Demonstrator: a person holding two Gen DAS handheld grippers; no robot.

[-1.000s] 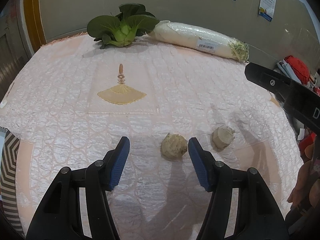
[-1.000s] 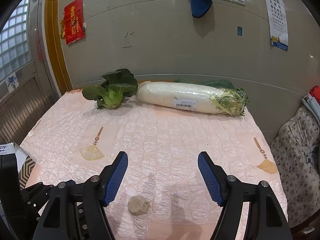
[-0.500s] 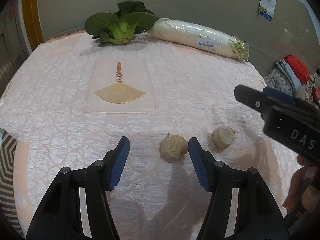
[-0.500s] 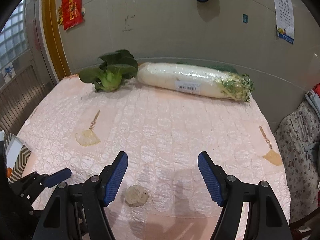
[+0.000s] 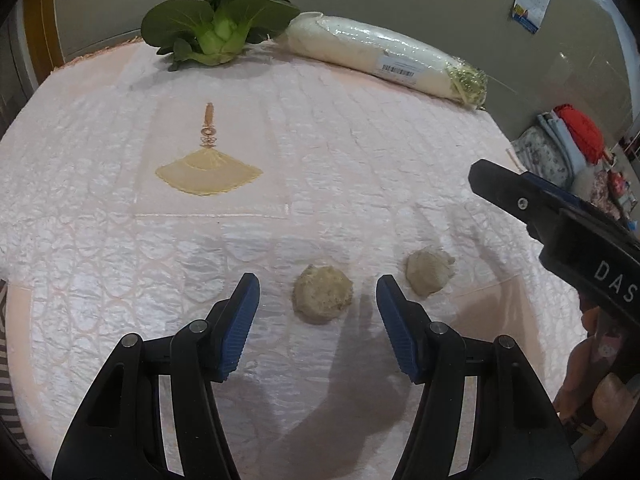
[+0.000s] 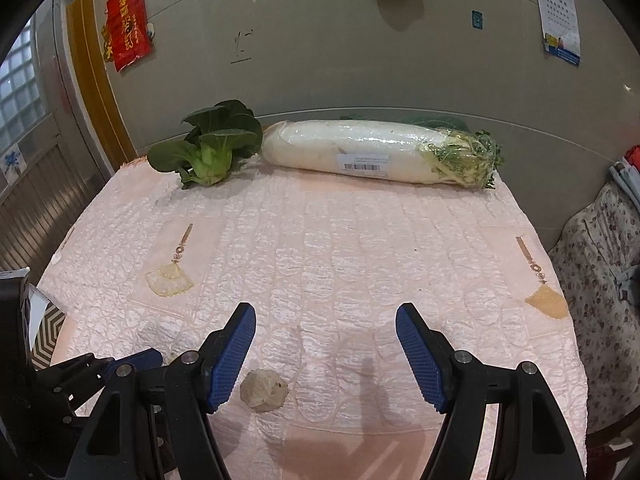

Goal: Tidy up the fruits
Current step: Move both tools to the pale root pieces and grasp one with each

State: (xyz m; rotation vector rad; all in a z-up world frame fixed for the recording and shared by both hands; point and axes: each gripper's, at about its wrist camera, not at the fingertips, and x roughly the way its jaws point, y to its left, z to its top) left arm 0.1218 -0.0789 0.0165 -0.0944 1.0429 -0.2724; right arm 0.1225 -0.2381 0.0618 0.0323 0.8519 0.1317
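Two beige knobbly lumps lie on the pink quilted cloth near its front edge. My left gripper (image 5: 316, 300) is open, its blue pads either side of the left lump (image 5: 322, 294), just short of it. The right lump (image 5: 427, 272) lies beyond my right finger; it also shows in the right wrist view (image 6: 264, 390). My right gripper (image 6: 326, 338) is open and empty above the cloth, with that lump beside its left finger. A green bok choy (image 5: 218, 20) and a long wrapped white radish (image 5: 384, 60) lie at the far edge.
The pink quilted cloth (image 6: 340, 248) covers the table, with gold fan embroideries (image 5: 208, 172). A wall stands right behind the vegetables. Folded fabrics and a floral cushion (image 6: 600, 260) sit off the right edge. The right gripper's body (image 5: 560, 232) reaches in from the right in the left view.
Both grippers have moved forward and lower toward the cloth. The right gripper has come further into the left view. Both stay open; the lumps have not moved.
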